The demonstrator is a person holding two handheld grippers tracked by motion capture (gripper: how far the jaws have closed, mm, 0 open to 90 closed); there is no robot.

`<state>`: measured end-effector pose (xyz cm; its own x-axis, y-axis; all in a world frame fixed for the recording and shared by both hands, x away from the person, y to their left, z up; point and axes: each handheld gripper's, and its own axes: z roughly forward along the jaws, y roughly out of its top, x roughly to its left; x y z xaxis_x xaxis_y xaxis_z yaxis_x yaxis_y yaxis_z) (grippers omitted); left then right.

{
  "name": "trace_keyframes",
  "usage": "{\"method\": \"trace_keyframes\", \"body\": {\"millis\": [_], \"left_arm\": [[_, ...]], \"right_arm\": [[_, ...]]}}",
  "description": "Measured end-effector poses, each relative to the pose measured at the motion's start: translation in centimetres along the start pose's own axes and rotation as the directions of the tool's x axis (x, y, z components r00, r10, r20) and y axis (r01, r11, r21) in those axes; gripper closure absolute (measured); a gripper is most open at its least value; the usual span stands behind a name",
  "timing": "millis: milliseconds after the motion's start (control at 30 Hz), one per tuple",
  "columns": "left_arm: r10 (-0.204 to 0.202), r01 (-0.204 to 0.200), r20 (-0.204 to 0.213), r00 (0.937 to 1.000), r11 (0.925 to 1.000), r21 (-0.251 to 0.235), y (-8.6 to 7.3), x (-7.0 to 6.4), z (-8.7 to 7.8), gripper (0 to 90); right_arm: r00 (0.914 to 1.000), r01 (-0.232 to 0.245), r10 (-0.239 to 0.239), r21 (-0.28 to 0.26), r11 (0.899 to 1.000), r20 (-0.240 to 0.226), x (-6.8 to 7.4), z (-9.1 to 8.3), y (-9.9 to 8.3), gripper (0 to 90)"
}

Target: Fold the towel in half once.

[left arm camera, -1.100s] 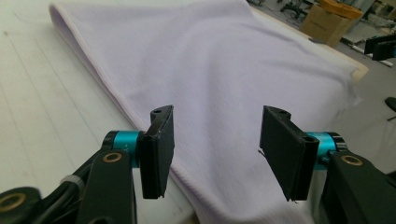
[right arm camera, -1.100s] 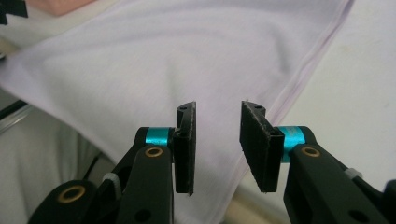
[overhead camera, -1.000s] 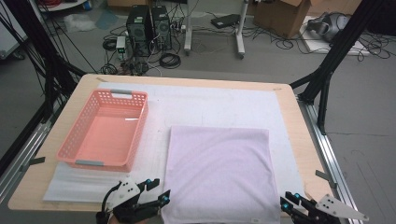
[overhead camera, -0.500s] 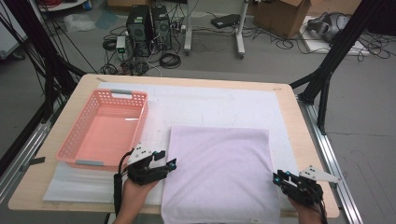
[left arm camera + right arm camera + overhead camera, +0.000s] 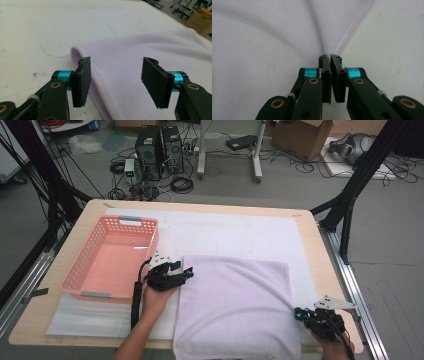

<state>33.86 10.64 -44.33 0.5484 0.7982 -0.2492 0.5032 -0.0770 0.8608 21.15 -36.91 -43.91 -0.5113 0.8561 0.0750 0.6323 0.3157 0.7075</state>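
Fingers (image 5: 81, 81) of the left gripper (image 5: 116, 80) stand wide apart, straddling the near left hem of the pale lilac square fleece cloth (image 5: 235, 307); its folded edge runs between them, close against the left-hand pad, touching neither as far as can be seen. Right gripper (image 5: 331, 75) fingers (image 5: 325, 75) are pressed together, with the stitched hem of the cloth meeting their tips; whether fabric is pinched between them I cannot tell. From above, the left gripper (image 5: 170, 275) sits at the cloth's far-left corner, the right gripper (image 5: 320, 317) at its near-right edge. Beyond the left fingers, just beside them, lies the salmon-pink perforated plastic basket (image 5: 90, 275) on the white padded mat (image 5: 225, 232).
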Motion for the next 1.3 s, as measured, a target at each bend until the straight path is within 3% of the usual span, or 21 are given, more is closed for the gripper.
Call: {"method": "trace_keyframes", "body": {"millis": [167,233,333,400,467,500,667,733,800,867,900,933,967,1033,1100,1200,1267,1300], "left_arm": [[-0.027,0.029,-0.040,0.9988,0.9987,0.041,0.7,0.6,1.3,39.8],[-0.039,0.041,-0.058,0.9976,0.9988,0.028,0.7,0.8,1.7,39.2],[-0.061,0.069,-0.088,0.9943,0.9938,0.087,0.7,1.4,2.6,38.4],[-0.062,0.073,-0.097,0.9934,0.9905,0.116,0.9,1.6,3.1,38.7],[-0.050,0.064,-0.128,0.9905,0.9922,0.107,1.1,1.5,3.3,39.0],[-0.038,0.056,-0.134,0.9903,0.9899,0.130,1.3,1.5,3.5,39.1],[0.006,0.014,-0.141,0.9900,0.9901,0.139,1.7,1.4,4.3,41.1],[0.075,-0.050,-0.159,0.9844,0.9864,0.157,1.6,1.1,4.4,48.4],[0.094,-0.069,-0.150,0.9843,0.9848,0.159,1.6,1.2,4.3,56.7],[0.102,-0.084,-0.103,0.9894,0.9832,0.162,1.6,1.2,4.2,71.4],[0.117,-0.102,-0.078,0.9901,0.9803,0.169,1.5,1.0,4.3,83.3],[0.153,-0.134,-0.096,0.9837,0.9750,0.177,1.6,0.5,4.4,85.0],[0.158,-0.138,-0.100,0.9825,0.9741,0.179,1.6,0.5,4.4,85.5],[0.098,-0.082,-0.086,0.9914,0.9806,0.178,1.7,0.9,4.3,85.9],[0.045,-0.031,-0.081,0.9957,0.9849,0.170,1.7,1.3,4.2,86.1],[0.024,-0.010,-0.105,0.9942,0.9905,0.137,2.3,1.6,4.0,86.4],[0.012,-0.004,-0.112,0.9937,0.9974,0.073,2.8,1.7,3.9,86.6],[0.011,-0.001,-0.113,0.9935,0.9965,0.084,3.0,1.8,4.0,86.7]], "right_arm": [[0.9999,0.013,-0.013,-0.061,0.998,0.009,-0.4,0.3,0.7,69.5],[0.9998,0.003,-0.002,-0.081,0.997,0.018,-1.0,0.8,1.5,65.5],[0.9994,-0.007,0.011,-0.125,0.992,0.034,-2.4,2.0,2.9,63.8],[0.9983,-0.042,0.048,-0.148,0.988,0.033,-3.5,3.2,4.1,62.1],[0.9968,-0.066,0.072,-0.150,0.987,0.035,-4.2,4.3,5.2,59.8],[0.9964,-0.067,0.074,-0.152,0.986,0.041,-4.6,4.9,5.8,58.6],[0.9949,-0.066,0.072,-0.081,0.994,0.070,-5.6,8.0,7.9,55.7],[0.9948,-0.080,0.083,-0.058,0.995,0.058,-5.6,8.8,8.3,55.3],[0.9948,-0.062,0.066,-0.050,0.997,0.078,-5.5,9.2,8.7,57.2],[0.9947,-0.050,0.054,-0.045,0.998,0.087,-5.4,9.2,8.8,59.5],[0.9950,-0.048,0.051,-0.044,0.998,0.086,-5.3,9.2,8.8,64.0],[0.9962,-0.046,0.049,-0.041,0.998,0.072,-5.2,9.2,8.8,70.7],[0.9981,-0.041,0.043,-0.038,0.998,0.043,-5.2,9.2,8.8,80.3],[0.9981,-0.035,0.036,-0.031,0.999,0.049,-4.8,9.3,8.9,83.2],[0.9973,-0.059,0.060,-0.024,0.998,0.042,-4.8,9.2,9.0,84.7],[0.9970,-0.046,0.049,-0.043,0.998,0.060,-5.3,9.1,9.0,85.3],[0.9956,-0.063,0.068,-0.074,0.995,0.065,-5.8,9.0,9.2,85.4],[0.9949,-0.067,0.073,-0.093,0.993,0.069,-6.1,9.0,9.5,85.4]]}}
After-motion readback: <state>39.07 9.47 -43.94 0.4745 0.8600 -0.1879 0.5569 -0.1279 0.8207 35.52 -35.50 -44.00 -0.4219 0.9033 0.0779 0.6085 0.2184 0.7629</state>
